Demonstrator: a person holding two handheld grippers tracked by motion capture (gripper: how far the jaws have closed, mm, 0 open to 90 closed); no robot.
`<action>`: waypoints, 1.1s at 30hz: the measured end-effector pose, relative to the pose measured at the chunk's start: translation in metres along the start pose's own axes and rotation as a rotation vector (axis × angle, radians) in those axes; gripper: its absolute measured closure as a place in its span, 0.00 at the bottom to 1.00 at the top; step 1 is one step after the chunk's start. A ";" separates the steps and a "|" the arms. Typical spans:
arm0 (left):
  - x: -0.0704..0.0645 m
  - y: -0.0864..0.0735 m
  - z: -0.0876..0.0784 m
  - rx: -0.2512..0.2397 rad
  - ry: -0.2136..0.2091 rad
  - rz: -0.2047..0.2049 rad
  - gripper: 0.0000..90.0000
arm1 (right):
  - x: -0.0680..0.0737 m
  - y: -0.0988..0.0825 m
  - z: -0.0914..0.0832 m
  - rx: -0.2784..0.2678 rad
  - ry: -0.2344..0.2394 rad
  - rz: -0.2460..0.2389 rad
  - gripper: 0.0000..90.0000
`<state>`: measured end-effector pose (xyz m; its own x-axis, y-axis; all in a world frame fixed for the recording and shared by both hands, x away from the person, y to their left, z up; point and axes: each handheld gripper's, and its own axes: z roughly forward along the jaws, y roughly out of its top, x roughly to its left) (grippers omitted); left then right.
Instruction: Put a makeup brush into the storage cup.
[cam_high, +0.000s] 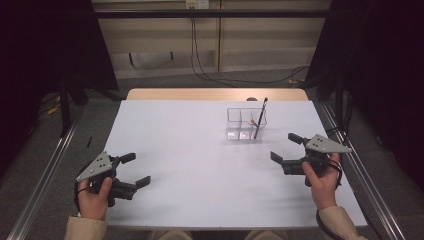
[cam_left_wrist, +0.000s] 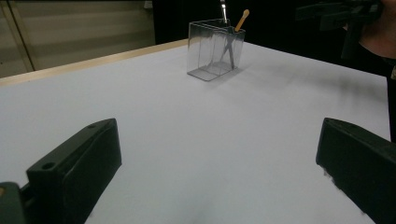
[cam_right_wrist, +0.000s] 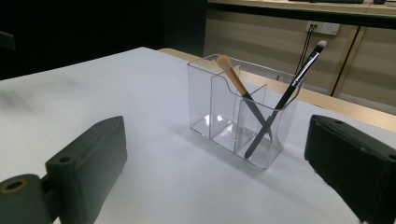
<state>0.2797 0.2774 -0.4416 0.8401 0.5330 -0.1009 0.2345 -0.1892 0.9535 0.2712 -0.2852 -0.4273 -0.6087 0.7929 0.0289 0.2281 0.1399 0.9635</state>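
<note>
A: Describe the work surface.

B: One white table, with dark curtains to either side and a pale wall beyond it.

A: Nearest items?

B: Two grippers, each held in one hand. The left gripper sits at the near left edge, jaws spread wide, nothing between them. The right gripper sits at the near right, jaws equally wide, also empty.

A: Farther out?

B: One clear organiser with three compartments stands right of centre, just beyond the right gripper. Two brushes lean crossed in one end compartment: one tan-tipped brush, one black brush.
</note>
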 end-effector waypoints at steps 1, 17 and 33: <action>0.000 0.000 0.000 0.000 0.000 -0.002 0.00 | 0.000 0.000 -0.001 0.004 -0.002 -0.001 0.06; -0.001 0.000 0.001 0.000 0.000 -0.004 0.00 | -0.003 -0.010 -0.018 0.009 -0.012 -0.003 0.07; 0.000 0.001 0.000 -0.002 0.001 -0.002 0.00 | -0.004 -0.018 -0.031 0.019 -0.018 0.001 0.07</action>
<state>0.2797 0.2767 -0.4411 0.8391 0.5343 -0.1023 0.2349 -0.1863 0.9540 0.2455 -0.3090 -0.4362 -0.5950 0.8033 0.0249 0.2428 0.1501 0.9584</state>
